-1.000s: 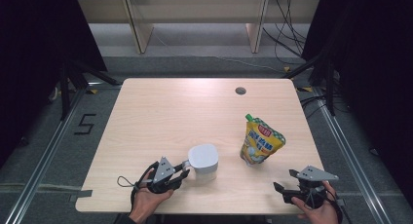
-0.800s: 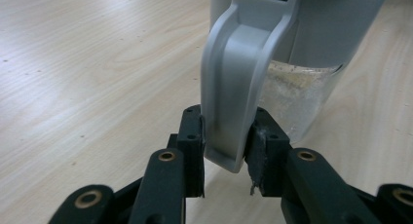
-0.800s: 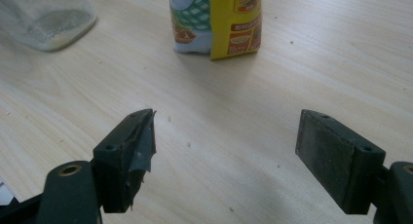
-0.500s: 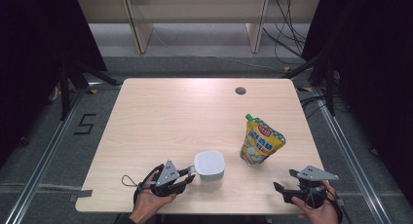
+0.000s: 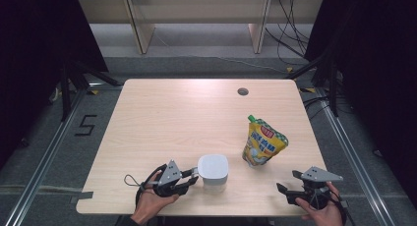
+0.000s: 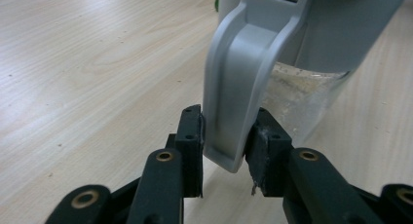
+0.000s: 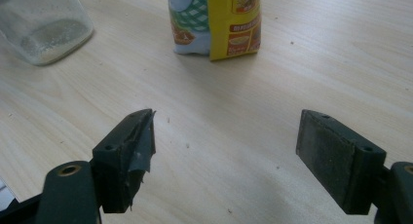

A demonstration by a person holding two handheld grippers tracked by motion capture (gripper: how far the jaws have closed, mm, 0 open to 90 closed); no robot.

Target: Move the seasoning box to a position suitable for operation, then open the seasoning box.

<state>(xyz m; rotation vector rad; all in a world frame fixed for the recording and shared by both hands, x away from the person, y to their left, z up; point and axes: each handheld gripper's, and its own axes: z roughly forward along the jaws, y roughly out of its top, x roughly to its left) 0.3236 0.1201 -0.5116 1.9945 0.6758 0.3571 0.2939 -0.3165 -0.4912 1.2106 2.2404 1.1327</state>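
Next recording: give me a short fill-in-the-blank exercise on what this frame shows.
1. The left gripper is shut on the jug's grey ____.
2. The right gripper's jaws stand ____, with nothing between them.
3. The yellow pouch stands ____ on the table.
4. Seen from above, the pouch is to the jug's ____.

Missing words: handle; open; upright; right

Yellow snack pouch (image 5: 263, 145) is standing upright on the light wood table (image 5: 172, 118), off toward 4 o'clock from the middle. Small round cable hole (image 5: 242, 92) sits up around 1 o'clock.
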